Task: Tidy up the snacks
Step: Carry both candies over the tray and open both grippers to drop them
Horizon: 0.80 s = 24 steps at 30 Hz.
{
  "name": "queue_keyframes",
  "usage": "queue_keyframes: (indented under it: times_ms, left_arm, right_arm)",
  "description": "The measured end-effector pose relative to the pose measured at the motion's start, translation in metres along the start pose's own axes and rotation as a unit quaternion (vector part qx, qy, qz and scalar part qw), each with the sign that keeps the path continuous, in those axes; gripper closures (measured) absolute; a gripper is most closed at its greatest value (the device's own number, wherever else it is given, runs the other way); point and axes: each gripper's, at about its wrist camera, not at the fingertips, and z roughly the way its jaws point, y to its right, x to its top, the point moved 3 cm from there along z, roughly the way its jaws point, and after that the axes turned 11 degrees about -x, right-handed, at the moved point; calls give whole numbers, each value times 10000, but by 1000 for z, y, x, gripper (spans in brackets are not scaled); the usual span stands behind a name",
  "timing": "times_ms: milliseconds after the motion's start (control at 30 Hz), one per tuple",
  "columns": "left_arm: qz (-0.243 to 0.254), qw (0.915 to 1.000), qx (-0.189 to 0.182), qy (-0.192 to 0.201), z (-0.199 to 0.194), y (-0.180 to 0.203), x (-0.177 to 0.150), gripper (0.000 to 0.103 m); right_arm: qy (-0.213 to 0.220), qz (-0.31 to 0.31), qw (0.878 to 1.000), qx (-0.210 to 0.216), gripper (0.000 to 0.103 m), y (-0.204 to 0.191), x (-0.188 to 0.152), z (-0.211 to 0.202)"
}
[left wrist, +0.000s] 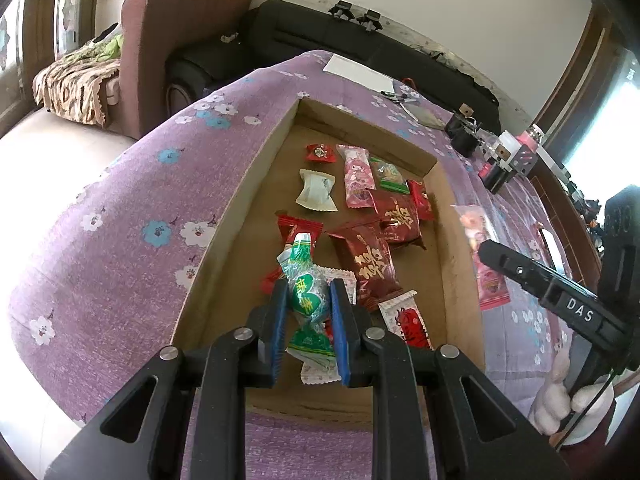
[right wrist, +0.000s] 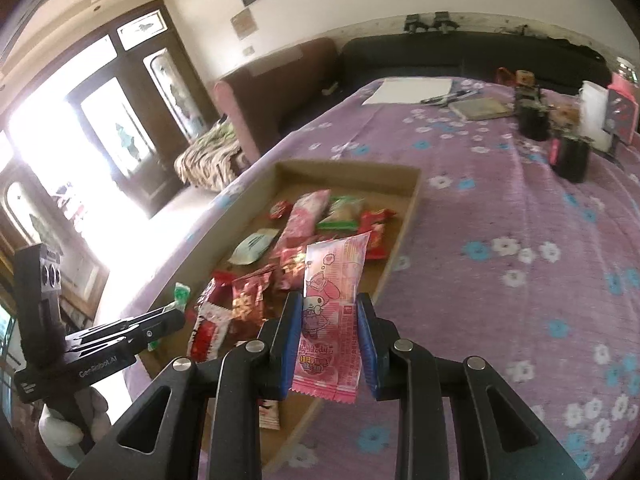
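Since most snacks already lie in the shallow brown cardboard tray (left wrist: pixel 456 248), it looks nearly done — left gripper (left wrist: pixel 310 294) clamps a green twist-wrapped candy (left wrist: pixel 306 280) over it, right gripper (right wrist: pixel 329 312) pinches a pink cartoon-print packet (right wrist: pixel 332 304) by the tray's edge — both undropped.

Two pink cartoon-print packets (left wrist: pixel 358 178) show, one lying in the cardboard tray (left wrist: pixel 236 216). Two large dark-red gold-lettered packets (left wrist: pixel 370 262) lie there, plus one white wrapper (left wrist: pixel 316 191). Two black pots (right wrist: pixel 532 120) stand on the surface (right wrist: pixel 500 280).

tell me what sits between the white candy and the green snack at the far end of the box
A long pink packet lies between the white candy and the green snack in the cardboard box; the left wrist view shows it best.
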Motion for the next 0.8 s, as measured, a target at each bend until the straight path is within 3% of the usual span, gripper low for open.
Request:
queue_keyframes:
  times_ms: [600, 800]
  left_arm:
    - [707, 9936, 826, 299, -8, 19, 0, 85]
    - [737, 9938, 791, 265, -8, 20, -2, 85]
  right_arm:
    - [38, -288, 9995, -118, 76, -23, -9, -4]
    - [60, -380, 9992, -117, 76, -28, -14, -6]
